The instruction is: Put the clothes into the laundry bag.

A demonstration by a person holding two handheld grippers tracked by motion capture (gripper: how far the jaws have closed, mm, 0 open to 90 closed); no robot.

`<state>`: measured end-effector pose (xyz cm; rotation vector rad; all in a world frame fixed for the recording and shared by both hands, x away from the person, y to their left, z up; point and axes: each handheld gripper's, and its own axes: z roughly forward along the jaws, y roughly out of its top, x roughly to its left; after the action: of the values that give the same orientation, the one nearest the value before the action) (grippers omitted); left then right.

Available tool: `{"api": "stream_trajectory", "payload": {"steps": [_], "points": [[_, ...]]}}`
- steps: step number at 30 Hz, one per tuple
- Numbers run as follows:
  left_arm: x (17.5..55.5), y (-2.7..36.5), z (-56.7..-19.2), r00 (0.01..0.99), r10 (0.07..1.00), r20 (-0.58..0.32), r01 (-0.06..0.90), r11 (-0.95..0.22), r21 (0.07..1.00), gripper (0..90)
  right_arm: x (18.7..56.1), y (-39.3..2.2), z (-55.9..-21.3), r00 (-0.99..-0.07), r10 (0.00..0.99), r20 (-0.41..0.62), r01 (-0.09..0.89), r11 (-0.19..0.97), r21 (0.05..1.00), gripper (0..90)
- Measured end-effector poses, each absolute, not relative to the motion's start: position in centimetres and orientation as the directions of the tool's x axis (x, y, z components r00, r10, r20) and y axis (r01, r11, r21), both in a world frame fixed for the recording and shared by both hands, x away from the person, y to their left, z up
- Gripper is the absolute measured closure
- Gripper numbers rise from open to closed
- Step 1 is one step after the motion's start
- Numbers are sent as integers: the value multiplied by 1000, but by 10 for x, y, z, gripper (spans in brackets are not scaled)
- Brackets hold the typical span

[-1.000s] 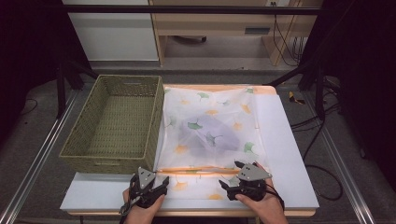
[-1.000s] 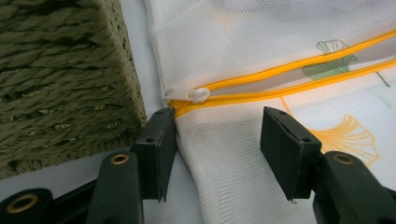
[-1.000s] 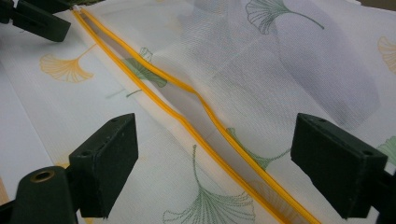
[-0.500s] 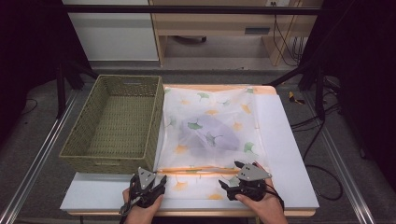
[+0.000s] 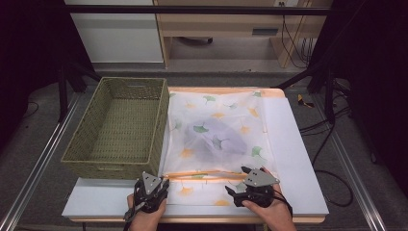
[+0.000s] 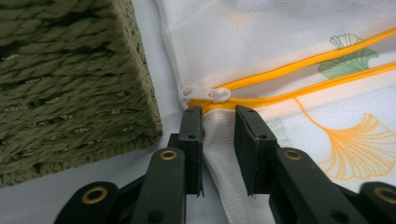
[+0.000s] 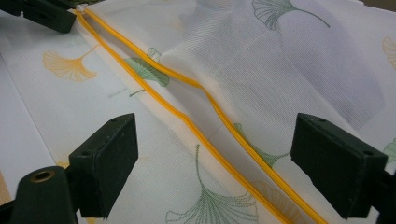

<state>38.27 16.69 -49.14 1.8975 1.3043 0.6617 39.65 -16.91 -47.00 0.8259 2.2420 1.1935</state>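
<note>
Left gripper [image 5: 160,183] low at near edge, jaws just closing, narrow gap remaining. Right gripper [image 5: 242,182] alongside, jaws wide apart, hand [image 5: 269,211] behind.

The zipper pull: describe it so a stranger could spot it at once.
Find the green woven basket; beside its near corner lies the mesh laundry bag. At the end of the bag's orange zipper, just past the left gripper, sits the zipper pull, the sole white plastic tab.

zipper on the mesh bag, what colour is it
Orange-yellow zipper, with a white pull; clearest in the left gripper view.
</note>
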Motion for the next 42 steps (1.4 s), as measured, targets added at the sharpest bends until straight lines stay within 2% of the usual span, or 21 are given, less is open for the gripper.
{"api": "stream_trajectory", "payload": {"steps": [7, 16, 25, 33, 42], "points": [[383, 167, -491, 346, 938, 37, 554, -236, 798, 864, 396, -169, -470, -710, 694, -119, 288, 440, 850, 151], [381, 169, -490, 322, 947, 9, 547, -194, 814, 885, 397, -171, -468, -705, 699, -116, 288, 433, 854, 152], [378, 169, -475, 325, 945, 26, 509, -197, 838, 887, 397, -170, -466, -703, 702, -117, 288, 430, 856, 172], [375, 163, -457, 343, 934, 95, 459, -255, 851, 887, 398, -161, -456, -720, 684, -118, 273, 435, 858, 272], [375, 149, -438, 392, 904, 173, 407, -339, 848, 887, 402, -130, -440, -774, 614, -156, 220, 491, 843, 456]]}}
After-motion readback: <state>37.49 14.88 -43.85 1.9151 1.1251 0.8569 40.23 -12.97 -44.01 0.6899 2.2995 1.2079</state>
